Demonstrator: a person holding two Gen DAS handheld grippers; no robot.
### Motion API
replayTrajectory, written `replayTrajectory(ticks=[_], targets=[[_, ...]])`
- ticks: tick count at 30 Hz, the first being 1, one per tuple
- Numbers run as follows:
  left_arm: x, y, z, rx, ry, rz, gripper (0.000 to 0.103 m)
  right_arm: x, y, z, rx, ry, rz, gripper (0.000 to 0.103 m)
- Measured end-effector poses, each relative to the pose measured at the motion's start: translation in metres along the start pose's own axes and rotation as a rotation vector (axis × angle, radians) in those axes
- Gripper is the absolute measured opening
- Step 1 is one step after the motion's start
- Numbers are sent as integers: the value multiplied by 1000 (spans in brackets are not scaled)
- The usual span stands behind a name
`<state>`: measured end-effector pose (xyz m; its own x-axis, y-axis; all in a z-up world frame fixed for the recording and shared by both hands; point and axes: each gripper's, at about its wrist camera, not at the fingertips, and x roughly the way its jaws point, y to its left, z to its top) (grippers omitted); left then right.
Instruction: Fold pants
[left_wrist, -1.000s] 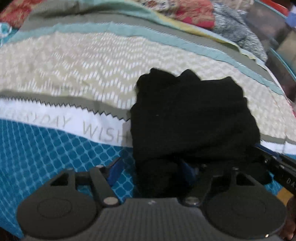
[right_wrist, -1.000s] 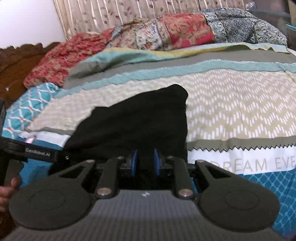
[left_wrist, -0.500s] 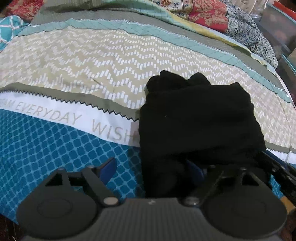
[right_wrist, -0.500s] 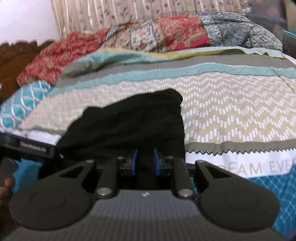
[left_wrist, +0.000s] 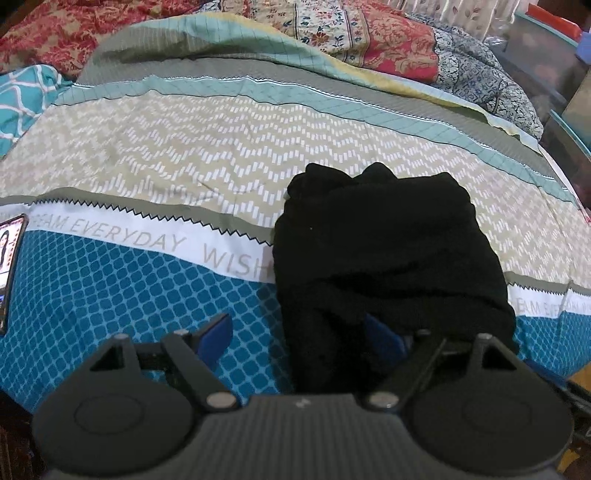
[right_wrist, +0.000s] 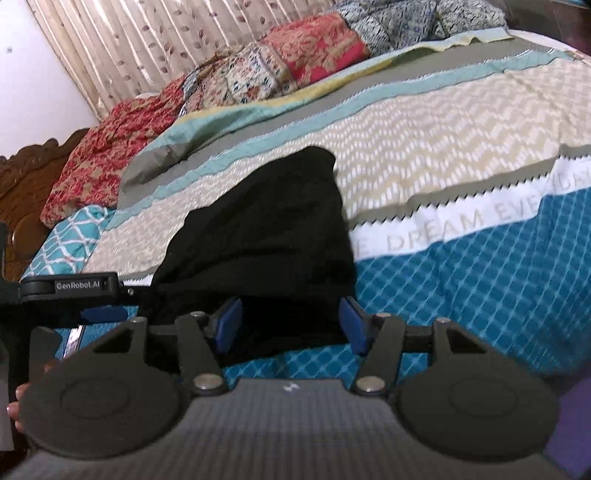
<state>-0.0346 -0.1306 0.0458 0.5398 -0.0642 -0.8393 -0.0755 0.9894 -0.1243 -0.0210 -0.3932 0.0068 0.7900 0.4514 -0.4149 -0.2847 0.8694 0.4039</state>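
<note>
Grippers first. Right gripper (right_wrist: 290, 325): jaws have just been opening and now stand wide, blue pads (right_wrist: 229, 323) either side of the near hem of the pants (right_wrist: 266, 236), cloth between them but no pad pressing on it. Left gripper (left_wrist: 299, 339): jaws wide also. The left pad (left_wrist: 216, 334) hangs over bare bedspread; the right pad is partly buried against the near edge of the black cloth, and whether it touches cannot be settled from this view. Neither holds anything.

Pants: a compact black bundle, several layers deep, lying on the bedspread (left_wrist: 147, 177) near its front edge, across the white lettered band and onto the blue lattice print. The far end shows two uneven lumps where the layers do not line up. In the left view a phone (left_wrist: 9, 266) lies at the left margin, well apart from the bundle.

Handling, as a judgement: knit fabric, soft and light, no stiffness at all — it will sag and unroll if lifted by a single layer. The matt weave should not be slippery against the pads. Nothing fragile. The mattress gives underneath, so a pad pressed down may pinch bedspread together with cloth.

Recommended hold: the two near corners of the bundle, one per gripper, jaws closing across the full stack of layers rather than the top ply — the fold looks largely complete, only the ragged far end needing attention.
</note>
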Motion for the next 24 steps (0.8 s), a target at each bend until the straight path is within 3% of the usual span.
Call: replayTrajectory(ticks=[11, 24], targets=[[-14, 2, -20, 13, -19, 41, 83, 2, 9, -19, 14, 41, 28, 63], [-24, -1, -36, 49, -38, 67, 86, -10, 10, -30, 58, 25, 24, 64]])
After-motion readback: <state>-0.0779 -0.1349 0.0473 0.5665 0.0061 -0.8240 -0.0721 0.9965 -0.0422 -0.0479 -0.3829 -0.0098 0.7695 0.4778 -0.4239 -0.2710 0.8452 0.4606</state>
